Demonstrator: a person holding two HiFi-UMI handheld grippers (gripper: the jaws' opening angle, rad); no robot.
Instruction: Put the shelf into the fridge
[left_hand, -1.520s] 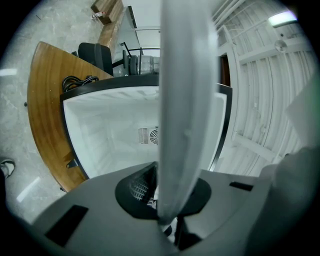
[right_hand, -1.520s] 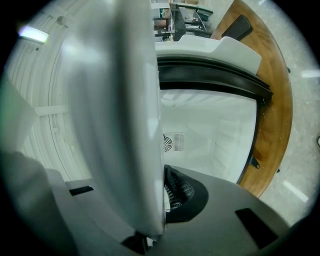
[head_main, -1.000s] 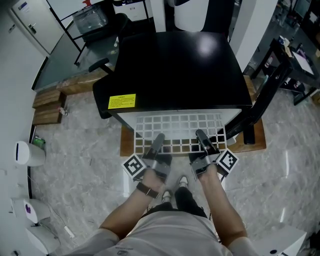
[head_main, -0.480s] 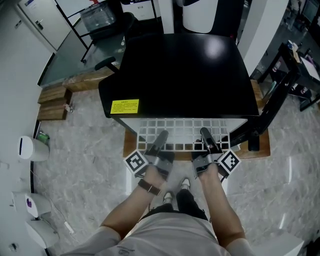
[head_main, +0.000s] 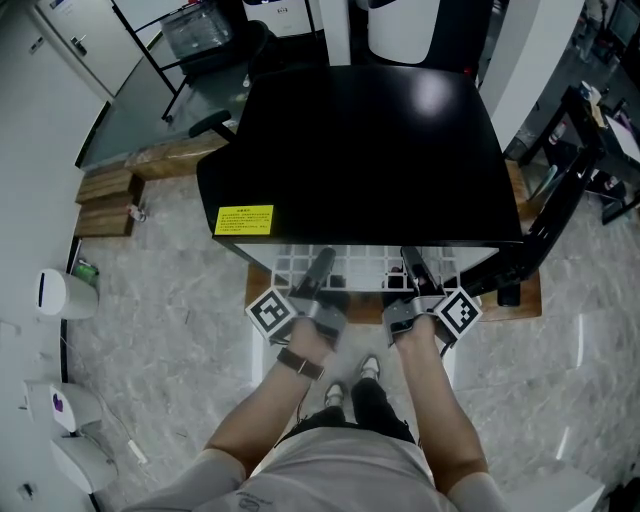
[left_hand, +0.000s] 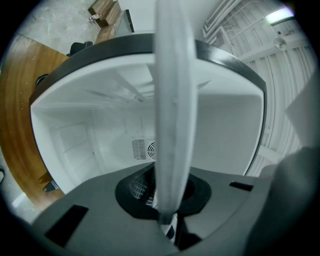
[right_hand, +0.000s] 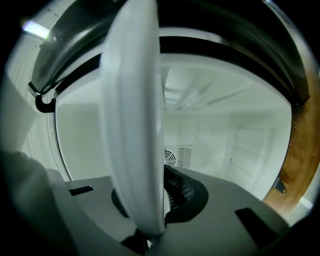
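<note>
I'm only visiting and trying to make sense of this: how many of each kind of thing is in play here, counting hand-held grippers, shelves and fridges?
Grippers: 2, the left gripper and the right gripper, each clamped on the shelf's front edge
Shelf: 1, white wire shelf
Fridge: 1, black fridge
Total: 4

Fridge (head_main: 370, 150) top glossy black; shelf (head_main: 360, 268) white-coated wire; platform (left_hand: 17, 115) smooth wood

Shelf (head_main: 365, 265) was a white grid; fridge (head_main: 370, 150) black outside, white inside; yellow label (head_main: 243, 220) left of left gripper (head_main: 322, 262); floor (head_main: 170, 300) grey marbled.
</note>
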